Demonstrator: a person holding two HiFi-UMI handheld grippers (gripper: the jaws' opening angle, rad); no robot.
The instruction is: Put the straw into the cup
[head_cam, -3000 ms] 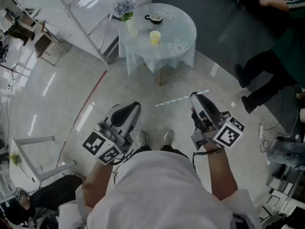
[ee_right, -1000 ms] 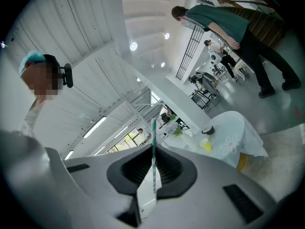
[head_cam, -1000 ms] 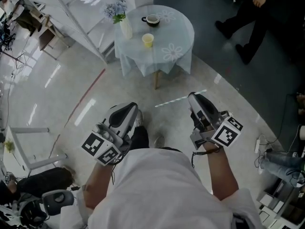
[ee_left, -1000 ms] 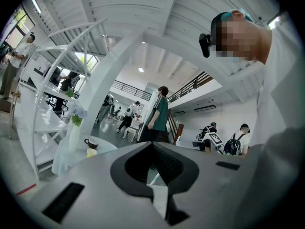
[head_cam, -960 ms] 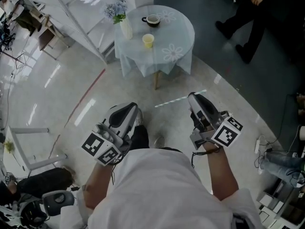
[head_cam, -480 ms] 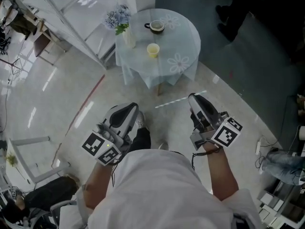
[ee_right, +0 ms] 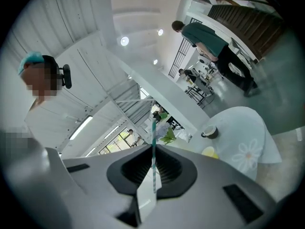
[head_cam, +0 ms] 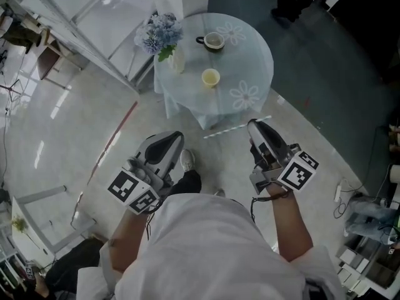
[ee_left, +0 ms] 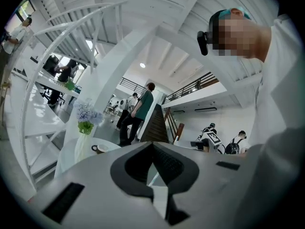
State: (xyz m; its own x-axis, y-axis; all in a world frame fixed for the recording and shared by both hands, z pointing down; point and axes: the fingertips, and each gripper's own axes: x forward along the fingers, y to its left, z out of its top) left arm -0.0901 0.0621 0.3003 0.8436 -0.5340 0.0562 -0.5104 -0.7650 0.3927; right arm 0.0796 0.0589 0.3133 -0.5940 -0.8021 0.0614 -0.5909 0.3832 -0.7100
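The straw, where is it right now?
In the right gripper view the straw is pinched in the right gripper, sticking up past its jaws; the yellow cup stands on the round table ahead.

A round table (head_cam: 251,61) with a flowered cloth stands on a glossy pale floor (head_cam: 69,130), between a white staircase (head_cam: 109,17) and dark flooring (head_cam: 340,74).

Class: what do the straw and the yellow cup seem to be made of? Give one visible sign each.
The straw: likely paper, matte, teal and white stripes. The cup: paper or plastic, plain matte yellow; too small to settle.
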